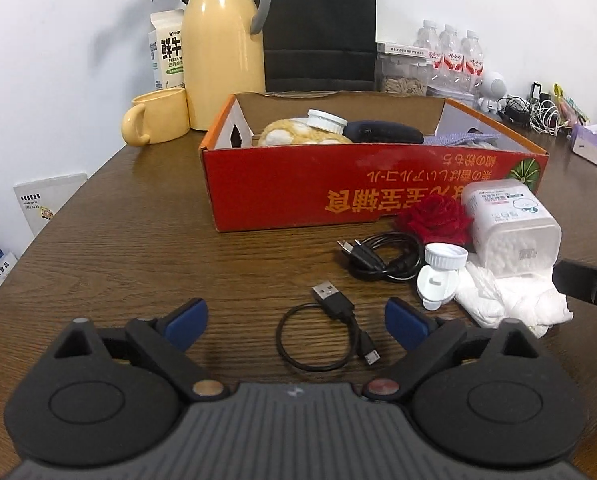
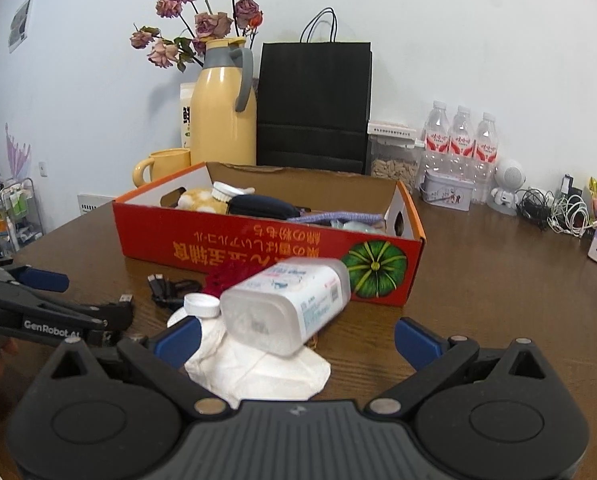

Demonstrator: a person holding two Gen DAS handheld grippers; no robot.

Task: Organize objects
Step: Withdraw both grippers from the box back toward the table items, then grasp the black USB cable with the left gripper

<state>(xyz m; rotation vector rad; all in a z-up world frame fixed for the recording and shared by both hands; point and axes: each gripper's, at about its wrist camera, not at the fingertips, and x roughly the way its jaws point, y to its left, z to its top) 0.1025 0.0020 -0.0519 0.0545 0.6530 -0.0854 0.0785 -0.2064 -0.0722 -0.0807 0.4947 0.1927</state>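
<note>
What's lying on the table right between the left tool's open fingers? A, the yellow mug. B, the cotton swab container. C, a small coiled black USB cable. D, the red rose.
C: in the left wrist view the small coiled black USB cable lies on the wooden table between the blue pads of the open left tool, untouched.

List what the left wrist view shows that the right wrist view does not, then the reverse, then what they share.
Only the left wrist view: the short looped black USB cable lying whole on the brown wooden table between the open left gripper's jaws.

Only the right wrist view: the black paper bag's handles and a wheeled rack at far left.

Both: the red cardboard box, the toppled clear plastic cotton-swab container on crumpled white tissue, the yellow thermos jug.
</note>
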